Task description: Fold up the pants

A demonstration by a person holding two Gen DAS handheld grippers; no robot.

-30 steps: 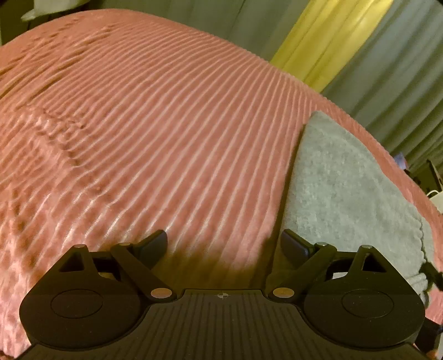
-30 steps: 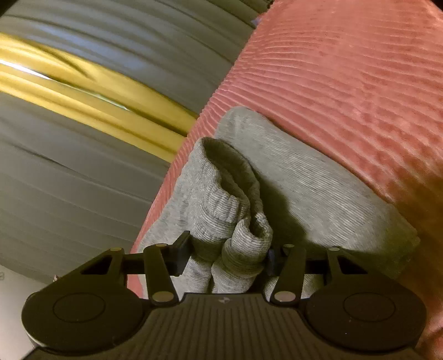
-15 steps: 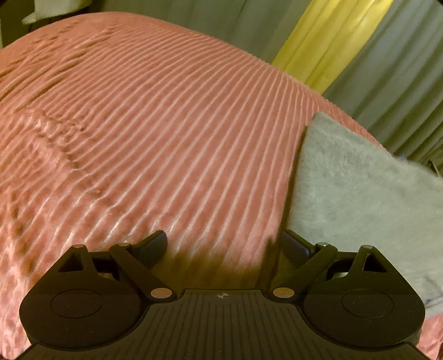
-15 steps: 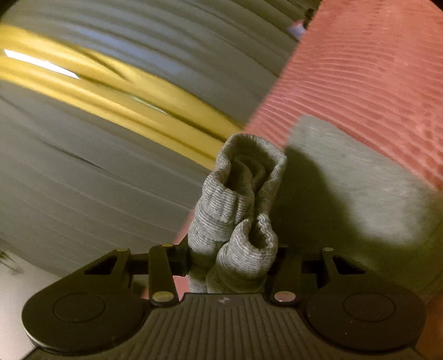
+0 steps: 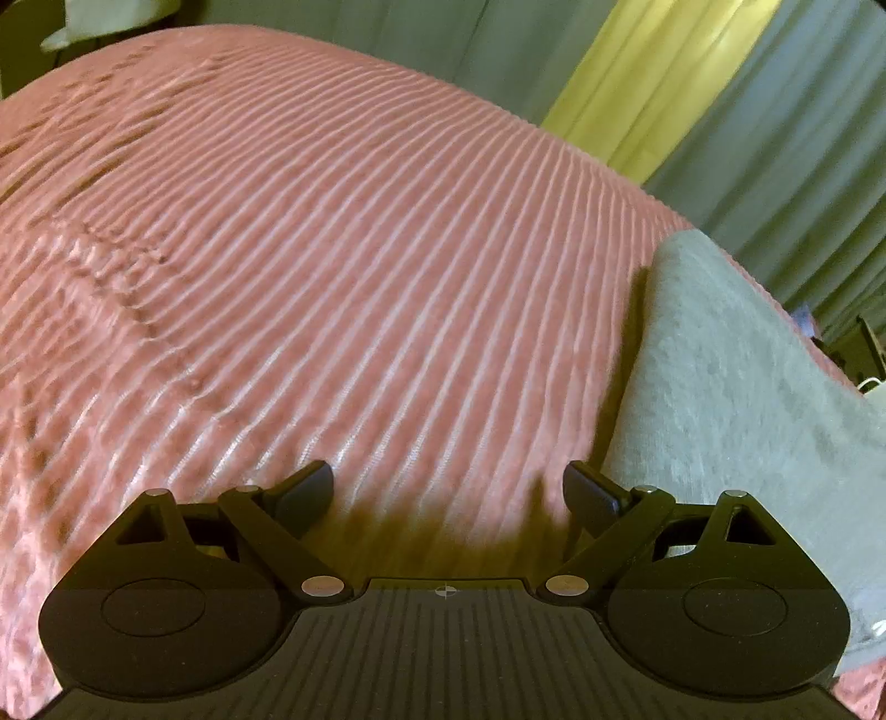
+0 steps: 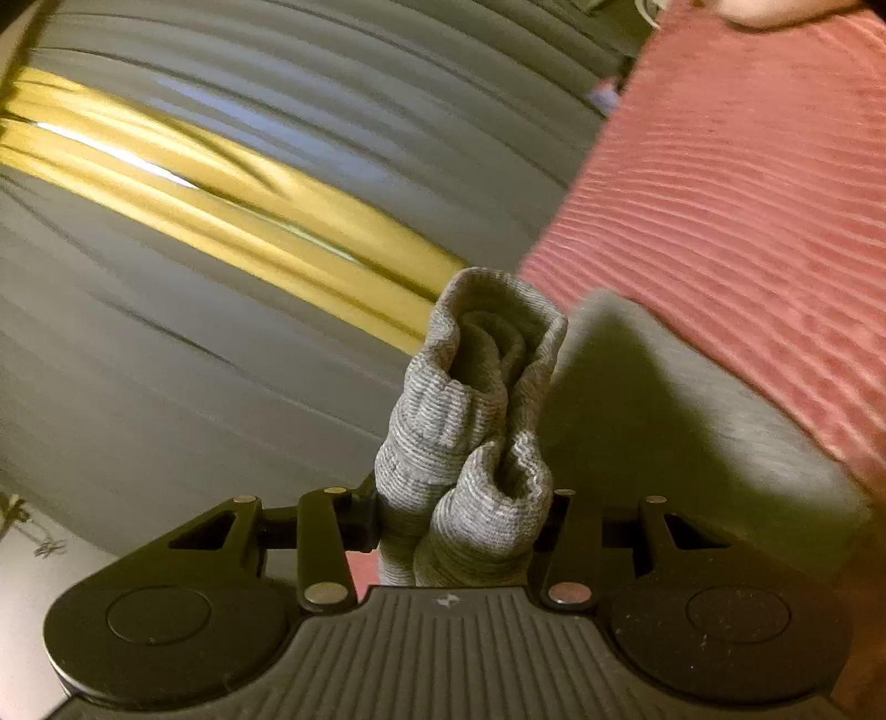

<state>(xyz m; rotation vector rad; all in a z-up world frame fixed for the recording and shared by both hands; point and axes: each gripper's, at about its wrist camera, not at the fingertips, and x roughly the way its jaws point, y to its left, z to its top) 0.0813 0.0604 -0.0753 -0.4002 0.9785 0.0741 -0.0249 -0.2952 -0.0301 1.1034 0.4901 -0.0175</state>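
Observation:
The grey knit pants (image 5: pixel 731 399) lie on the pink ribbed bedspread (image 5: pixel 332 266) at the right of the left wrist view. My left gripper (image 5: pixel 448 490) is open and empty, low over the bedspread just left of the pants' edge. My right gripper (image 6: pixel 462 518) is shut on the bunched ribbed cuffs of the pants (image 6: pixel 470 443) and holds them lifted off the bed. The rest of the pants (image 6: pixel 692 432) hangs down to the bed (image 6: pixel 747 194) below and to the right, in shadow.
Grey curtains (image 6: pixel 221 360) with a yellow strip (image 6: pixel 249 210) hang past the bed's far edge. A pale pillow (image 5: pixel 94 22) shows at the far left corner. Small objects (image 5: pixel 869 382) sit beyond the bed at the right.
My right gripper has lifted the cuffs higher and swung toward the curtains. The pants' cloth has risen and shifted in the left wrist view. My left gripper has stayed almost still and open.

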